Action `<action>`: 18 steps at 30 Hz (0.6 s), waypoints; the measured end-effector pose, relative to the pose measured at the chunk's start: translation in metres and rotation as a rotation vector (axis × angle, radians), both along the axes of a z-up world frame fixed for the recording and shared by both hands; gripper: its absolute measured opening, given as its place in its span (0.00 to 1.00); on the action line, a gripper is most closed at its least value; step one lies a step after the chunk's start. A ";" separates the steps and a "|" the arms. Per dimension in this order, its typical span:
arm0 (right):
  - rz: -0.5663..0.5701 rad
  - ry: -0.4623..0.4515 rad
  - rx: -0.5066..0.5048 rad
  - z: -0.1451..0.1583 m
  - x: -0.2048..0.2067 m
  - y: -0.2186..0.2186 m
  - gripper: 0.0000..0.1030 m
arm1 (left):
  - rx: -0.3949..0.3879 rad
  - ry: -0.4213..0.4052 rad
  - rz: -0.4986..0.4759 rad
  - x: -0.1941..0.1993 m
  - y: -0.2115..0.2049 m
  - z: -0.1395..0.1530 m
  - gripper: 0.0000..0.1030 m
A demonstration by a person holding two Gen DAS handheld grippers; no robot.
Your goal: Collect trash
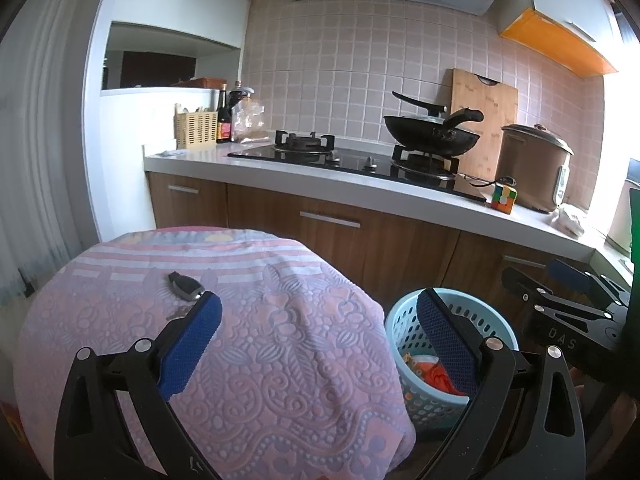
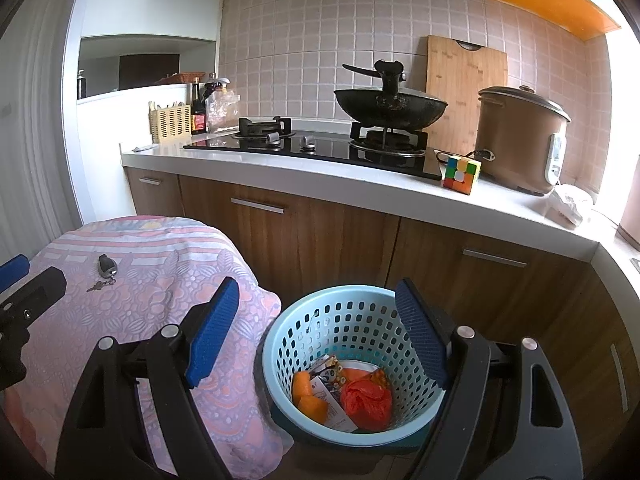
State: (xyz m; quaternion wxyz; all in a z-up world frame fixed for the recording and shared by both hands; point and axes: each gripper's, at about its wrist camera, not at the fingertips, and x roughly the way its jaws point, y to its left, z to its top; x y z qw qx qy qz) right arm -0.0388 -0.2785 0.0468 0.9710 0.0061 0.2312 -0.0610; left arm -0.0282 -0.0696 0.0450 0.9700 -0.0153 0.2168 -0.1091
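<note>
At far left, a low surface draped in a pink patterned cloth [image 1: 224, 320]; I cannot tell what lies beneath it. On the cloth near its back edge lies a black car key fob [image 1: 182, 286] with a small key attached; nothing else lies on the cloth. My left claw [image 1: 320, 340] hangs above the cloth's right half, jaws spread wide, blue pads bare, gripping nothing; its left pad sits just beside the fob in the left wrist view, contact unclear. Just to the right of the cloth stands a light blue perforated basket [image 2: 320, 320] on the floor, against the wooden cabinet fronts. The trash is inside it: orange peel pieces [image 2: 306, 394], a printed paper wrapper [image 2: 332, 376], and a crumpled red plastic bag [image 2: 366, 400], all on the basket bottom. My right claw [image 2: 318, 332] hangs over the basket, jaws wide apart, holding nothing; its left finger overlaps the cloth edge, its right finger the basket's right rim in the right wrist view. Behind, the white bench [image 2: 360, 192] carries, left to right: a cream utensil holder [image 2: 170, 124], dark sauce bottles [image 2: 198, 108], a gas hob [image 2: 312, 148] with a black wok [image 2: 390, 110] on the right burner, a bamboo cutting board [image 2: 466, 88] leaning on the tiles, a colour puzzle cube [image 2: 461, 174], a brown rice cooker [image 2: 520, 140].
</note>
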 end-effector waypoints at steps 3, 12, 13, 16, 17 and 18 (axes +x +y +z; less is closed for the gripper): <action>-0.001 0.000 0.000 0.000 0.000 0.001 0.74 | 0.000 0.004 0.002 0.000 0.000 -0.001 0.92; -0.002 0.004 0.001 -0.002 0.002 -0.001 0.74 | 0.012 0.001 0.002 0.000 -0.003 -0.001 0.93; -0.001 0.002 0.000 -0.001 0.001 -0.001 0.74 | 0.013 0.000 0.003 0.000 -0.003 -0.001 0.93; 0.000 0.000 0.002 -0.002 0.002 -0.002 0.74 | 0.016 -0.004 0.009 0.000 -0.003 0.000 0.93; -0.003 0.001 -0.002 -0.003 0.002 -0.002 0.74 | 0.016 -0.005 0.011 0.000 -0.003 0.000 0.93; -0.003 0.003 -0.007 -0.003 0.003 -0.001 0.74 | 0.017 -0.006 0.012 0.000 -0.003 0.000 0.93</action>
